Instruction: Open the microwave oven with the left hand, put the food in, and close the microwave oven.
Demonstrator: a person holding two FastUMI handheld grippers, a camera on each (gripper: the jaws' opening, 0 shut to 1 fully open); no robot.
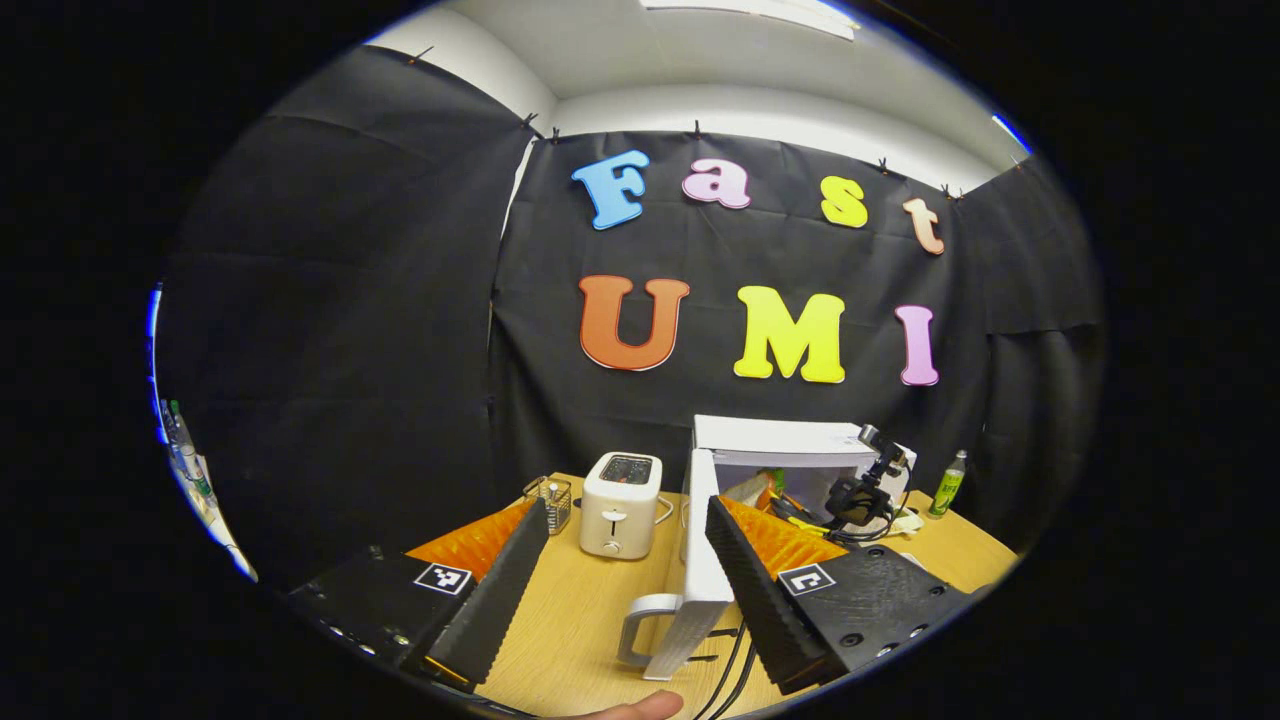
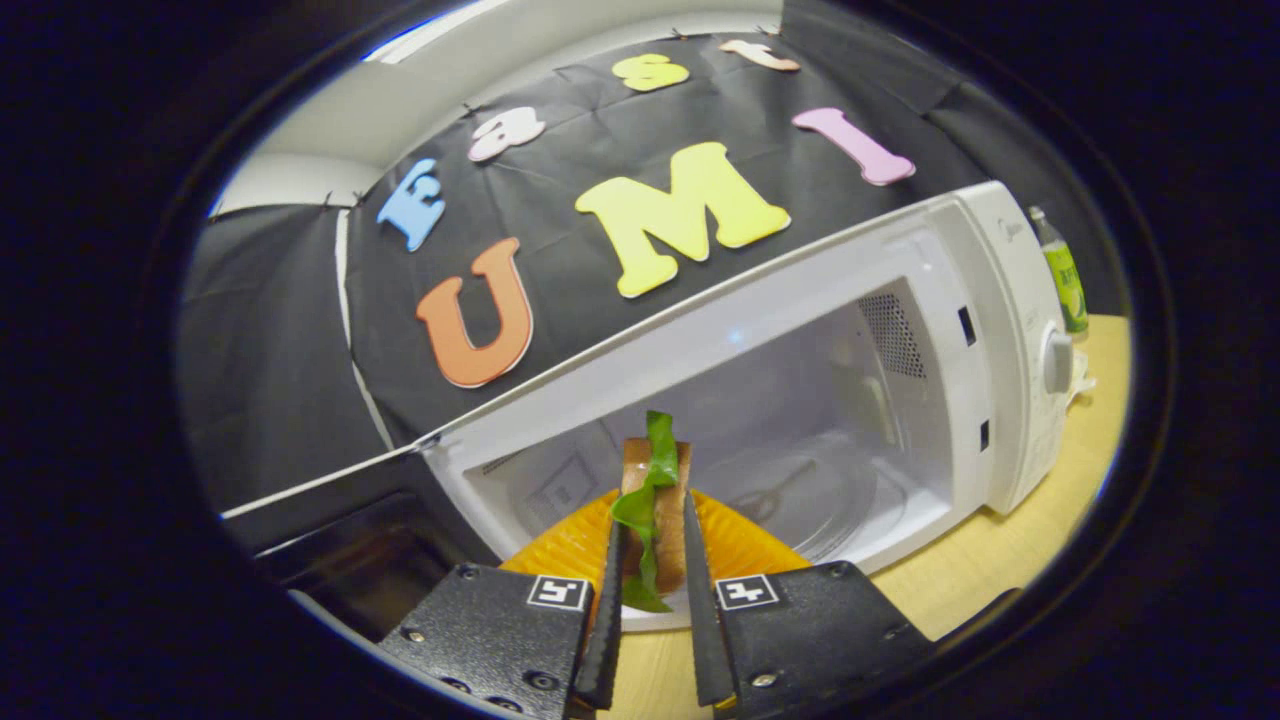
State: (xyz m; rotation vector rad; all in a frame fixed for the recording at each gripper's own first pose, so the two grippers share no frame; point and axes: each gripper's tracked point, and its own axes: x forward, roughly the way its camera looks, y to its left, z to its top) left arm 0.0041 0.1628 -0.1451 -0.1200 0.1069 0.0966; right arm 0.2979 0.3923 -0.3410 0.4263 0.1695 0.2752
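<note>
Gripping a leafy sandwich [image 2: 655, 520] upright between ridged fingers, the right gripper [image 2: 655, 600] sits before the boxy white microwave's [image 2: 930, 330] open cavity; the left gripper [image 1: 625, 580] gapes wide near the swung-out door [image 1: 700, 560] above the wooden tabletop [image 1: 580, 620].

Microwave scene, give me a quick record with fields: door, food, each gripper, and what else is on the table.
microwave: door swung open, cavity lit
food: sandwich with lettuce, held at the cavity mouth
right gripper: shut on sandwich
left gripper: open, back from the door
table: toaster, green bottle
</note>
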